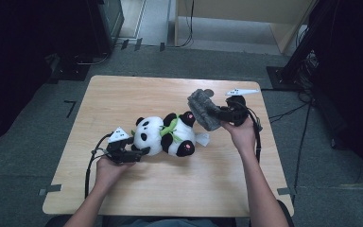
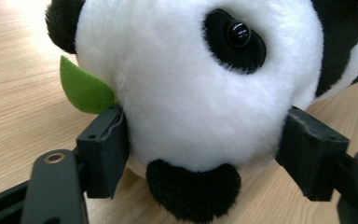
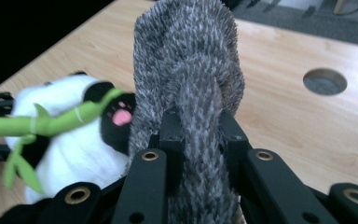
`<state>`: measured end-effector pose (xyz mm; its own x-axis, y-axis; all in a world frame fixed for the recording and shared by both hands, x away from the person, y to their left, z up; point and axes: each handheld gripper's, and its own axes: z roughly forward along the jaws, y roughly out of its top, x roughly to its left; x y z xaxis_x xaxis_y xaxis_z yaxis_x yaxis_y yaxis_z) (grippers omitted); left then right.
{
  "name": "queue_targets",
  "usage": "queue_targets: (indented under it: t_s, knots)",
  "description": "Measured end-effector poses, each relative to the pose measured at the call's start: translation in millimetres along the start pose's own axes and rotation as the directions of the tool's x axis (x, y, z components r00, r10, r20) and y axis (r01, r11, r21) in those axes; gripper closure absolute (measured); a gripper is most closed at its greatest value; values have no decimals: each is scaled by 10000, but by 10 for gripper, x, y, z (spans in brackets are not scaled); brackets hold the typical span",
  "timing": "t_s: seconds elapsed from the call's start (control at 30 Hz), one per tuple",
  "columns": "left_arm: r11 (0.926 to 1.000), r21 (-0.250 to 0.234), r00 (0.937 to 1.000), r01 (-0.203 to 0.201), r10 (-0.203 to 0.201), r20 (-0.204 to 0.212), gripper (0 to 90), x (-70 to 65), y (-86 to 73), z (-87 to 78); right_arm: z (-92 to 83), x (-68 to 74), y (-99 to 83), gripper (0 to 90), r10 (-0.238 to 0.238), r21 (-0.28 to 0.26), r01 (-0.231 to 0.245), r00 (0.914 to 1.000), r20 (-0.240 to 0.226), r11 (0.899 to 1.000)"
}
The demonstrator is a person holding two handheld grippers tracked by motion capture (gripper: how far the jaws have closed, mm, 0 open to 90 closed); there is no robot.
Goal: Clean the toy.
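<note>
The wooden bench [image 1: 170, 189] carries everything, and it has a round hole [image 3: 325, 81] in its top near the far right corner. On the middle of the bench lies a plush panda [image 1: 165, 135] on its side, with its white head toward the person's left and its black feet with pink soles toward the right. A green bamboo stalk [image 3: 51, 122] with leaves lies across its body, and in the left gripper view a green felt leaf [image 2: 84, 88] shows beside the head. To the right of the panda, a grey furry plush toy [image 1: 204, 109] is held above the bench, just beside the panda's feet; whether it touches them I cannot tell. The right gripper [image 1: 224, 113] is clenched on this grey toy: in the right gripper view the two black jaws press a narrow part of the fur between them, and the rest of the toy rises in front. The left gripper [image 1: 139, 152] is at the panda's head, low near the bench. Its jaws stand on both sides of the head, one by the leaf and one by the cheek, and they touch the fur lightly without squeezing it, so the grip looks released.
</note>
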<state>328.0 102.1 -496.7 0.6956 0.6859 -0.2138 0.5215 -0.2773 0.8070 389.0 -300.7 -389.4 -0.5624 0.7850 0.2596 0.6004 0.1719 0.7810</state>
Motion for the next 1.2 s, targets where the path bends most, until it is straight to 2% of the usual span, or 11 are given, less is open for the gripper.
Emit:
queue_targets:
  t_s: [0.13,0.3,0.33,0.37,0.63,0.77,0.8,0.83,0.97,1.07,1.2]
  knots:
    - [10000,-43,10000,-69,69,-3,200,-1,1,7,-70,64,65,769,-116,-278,110,9997,-217,9996]
    - [10000,-88,10000,-36,36,-1,182,-2,1,12,-120,260,199,767,-338,-647,279,9951,-924,9975]
    - [10000,-88,10000,-36,36,-1,180,-2,1,12,-120,260,199,767,-338,-647,279,9951,-924,9975]
    - [9999,-110,10000,-21,21,5,178,-2,-2,12,-108,324,224,767,-457,-660,383,9924,-1144,9971]
    - [9999,-123,10000,-16,15,-24,167,-6,-11,12,35,564,265,765,-970,-514,896,9812,-1669,9947]
    - [9999,-96,10000,-61,61,-12,167,-2,-14,12,152,533,220,765,-794,-145,781,9827,-1673,9968]
    - [9999,-87,10000,-60,60,-16,166,0,-14,12,223,471,182,765,-560,234,604,9858,-1583,9979]
    - [10000,-82,10000,-19,19,-11,167,0,-15,13,248,436,162,764,-499,313,552,9874,-1502,9980]
    - [10000,-86,10000,-18,18,-23,167,1,-17,14,280,315,92,763,-269,376,317,9920,-1230,9988]
    - [10000,-82,10000,-17,17,-29,166,1,-17,14,264,271,77,760,-89,366,135,9923,-1236,9992]
    - [10000,-87,10000,4,-4,-17,166,3,-17,15,234,202,53,757,-83,385,122,9949,-1008,9992]
